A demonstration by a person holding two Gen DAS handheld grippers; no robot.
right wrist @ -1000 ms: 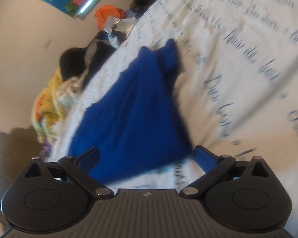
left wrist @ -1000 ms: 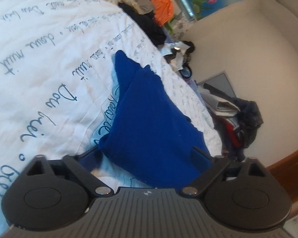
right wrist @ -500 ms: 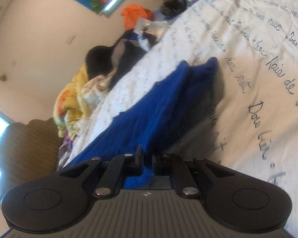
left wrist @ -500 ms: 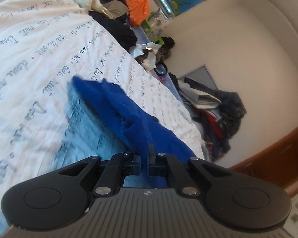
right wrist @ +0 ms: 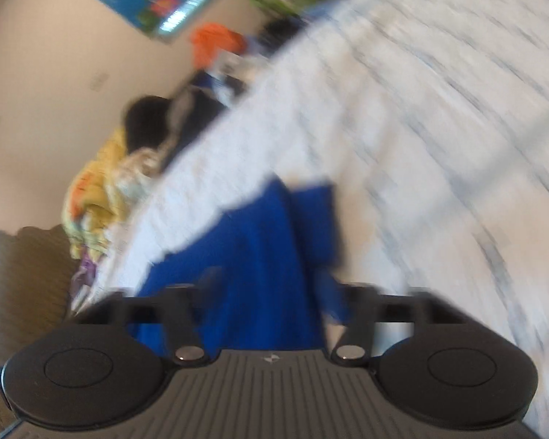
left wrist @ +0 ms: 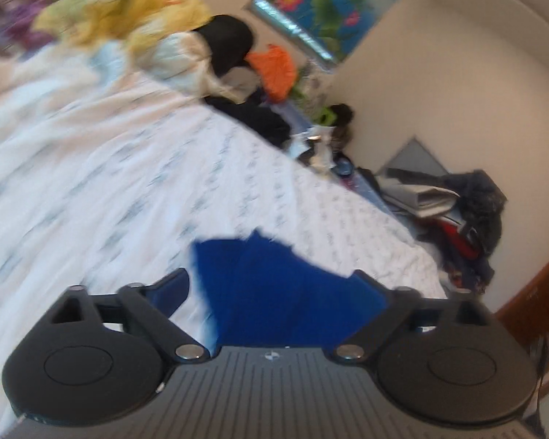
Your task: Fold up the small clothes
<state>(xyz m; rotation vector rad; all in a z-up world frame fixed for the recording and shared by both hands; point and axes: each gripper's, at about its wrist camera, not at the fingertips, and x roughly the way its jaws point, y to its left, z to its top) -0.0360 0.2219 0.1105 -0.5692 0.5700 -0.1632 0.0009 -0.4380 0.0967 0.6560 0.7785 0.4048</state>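
The blue garment (left wrist: 274, 292) lies folded into layers on the bed (left wrist: 128, 190), near the bed's edge that faces the wall; in the right wrist view (right wrist: 260, 256) its layers overlap in a wedge shape. The left gripper (left wrist: 274, 289) has its jaws spread wide, having just been opening; the garment shows between them, released, with no pad pressing on it. The right gripper (right wrist: 271, 285) likewise has jaws that have just been opening, wide apart over the garment, gripping nothing. Both views are motion-blurred.
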